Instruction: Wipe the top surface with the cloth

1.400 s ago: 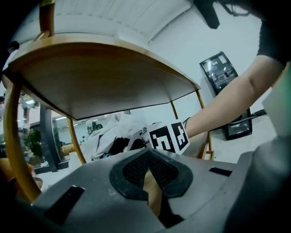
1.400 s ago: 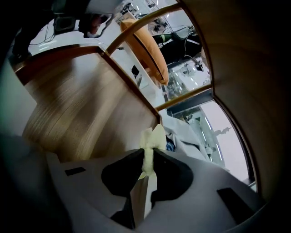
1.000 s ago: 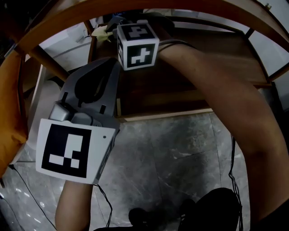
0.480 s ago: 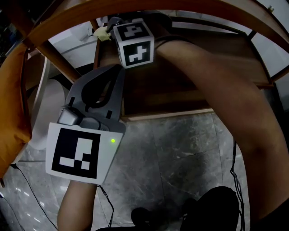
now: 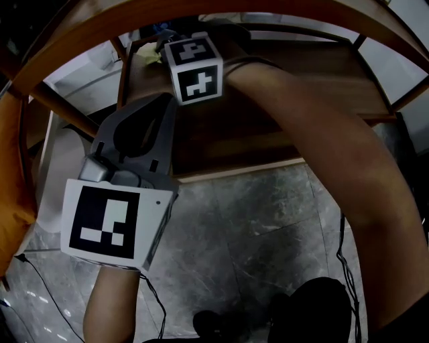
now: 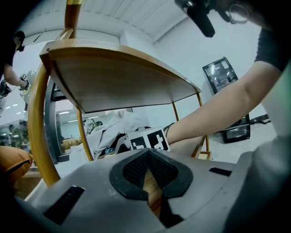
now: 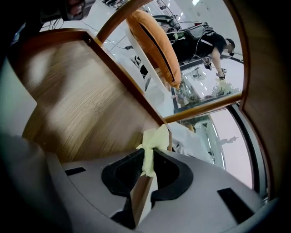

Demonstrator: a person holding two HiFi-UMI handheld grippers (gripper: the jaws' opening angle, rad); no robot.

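Observation:
My right gripper (image 5: 159, 48) reaches over the wooden shelf (image 5: 295, 74) to its far left corner, with its marker cube (image 5: 194, 67) facing up. It is shut on a pale yellow cloth (image 5: 149, 55). In the right gripper view the cloth (image 7: 154, 141) sticks up from between the jaws of the right gripper (image 7: 148, 152), above the wood surface (image 7: 77, 104). My left gripper (image 5: 161, 102) hangs nearer to me at the shelf's front left, shut on nothing. In the left gripper view its jaws (image 6: 149, 152) meet at the tips.
A curved wooden frame (image 5: 201, 10) arches over the shelf, and a second wooden board (image 6: 122, 82) sits above it. An orange cushion (image 5: 13, 167) lies at the left. Grey marble floor (image 5: 268, 221) with cables is below. A person stands in the distance (image 7: 204, 43).
The left gripper rose slightly and came back down. The right gripper stays at the shelf's far left corner with the cloth, shifting only a little.

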